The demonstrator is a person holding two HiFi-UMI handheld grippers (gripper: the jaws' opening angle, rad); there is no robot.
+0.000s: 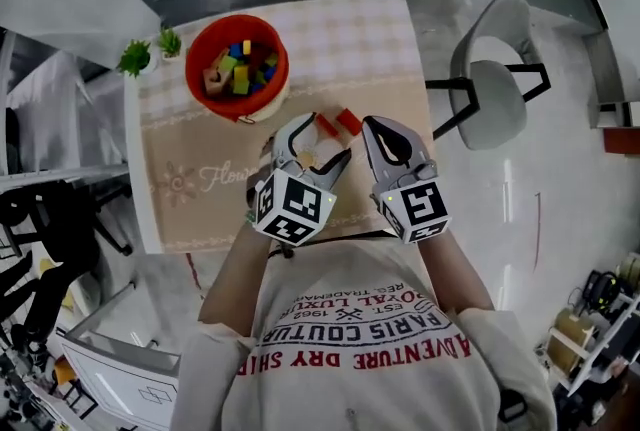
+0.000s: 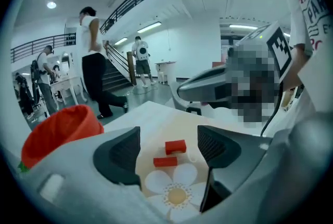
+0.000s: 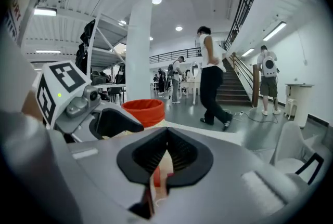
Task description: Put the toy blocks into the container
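Left tool [image 2: 168, 133] first: its jaws are spread wide with nothing pinched. Framed right between them we see the two red blocks [image 2: 175, 146], flat on the surface [image 1: 375, 44], one just beside the other, and neither pad touches them. The right tool [image 3: 166, 133] sits alongside, jaws closed tip to tip on nothing, its nose just beside the right-hand block.

Over toward the far left corner stands the orange container [image 1: 192, 69], upright and open at the top, with a jumble of coloured blocks [image 1: 240, 69] inside. From the red pair across to the container we have a bare run of beige cloth [image 1: 200, 144]. Two small green plants [image 1: 135, 57] crowd the corner just beyond the container's rim.

The far right of the surface lies bare out to its edge, and a grey chair [image 1: 490, 84] stands on the floor just off that edge. The red pair lies well in from every edge.
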